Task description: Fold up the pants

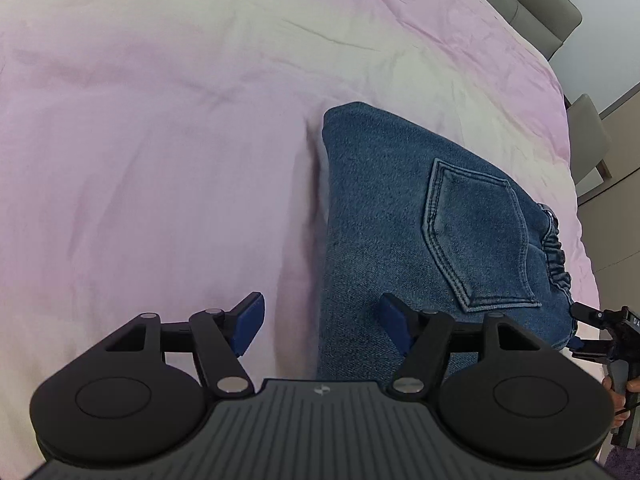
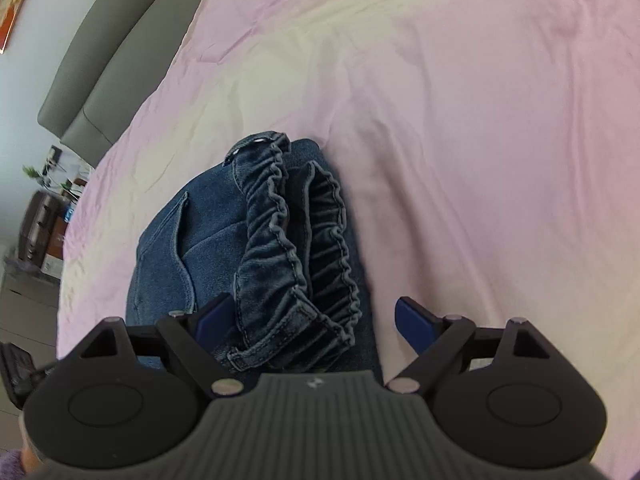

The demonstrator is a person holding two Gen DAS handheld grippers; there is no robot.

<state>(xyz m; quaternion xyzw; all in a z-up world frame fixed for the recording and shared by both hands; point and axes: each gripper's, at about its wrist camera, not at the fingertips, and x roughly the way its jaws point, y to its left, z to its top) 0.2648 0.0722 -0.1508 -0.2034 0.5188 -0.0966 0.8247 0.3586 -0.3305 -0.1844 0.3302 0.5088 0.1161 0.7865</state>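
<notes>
Blue denim pants [image 1: 400,220] lie folded into a compact bundle on the pink bedsheet [image 1: 160,140], back pocket [image 1: 476,236] facing up. My left gripper [image 1: 322,326] is open, its jaws astride the bundle's near left edge, holding nothing. In the right wrist view the pants [image 2: 256,240] show their elastic waistband [image 2: 296,248]. My right gripper [image 2: 316,320] is open, jaws on either side of the waistband end, holding nothing. The right gripper also shows in the left wrist view [image 1: 600,328] at the bundle's right end.
A grey upholstered headboard [image 2: 92,80] runs along the far edge of the bed. A grey chair [image 1: 588,144] stands beside the bed. Cluttered furniture with a plant [image 2: 48,200] stands at the left of the right wrist view.
</notes>
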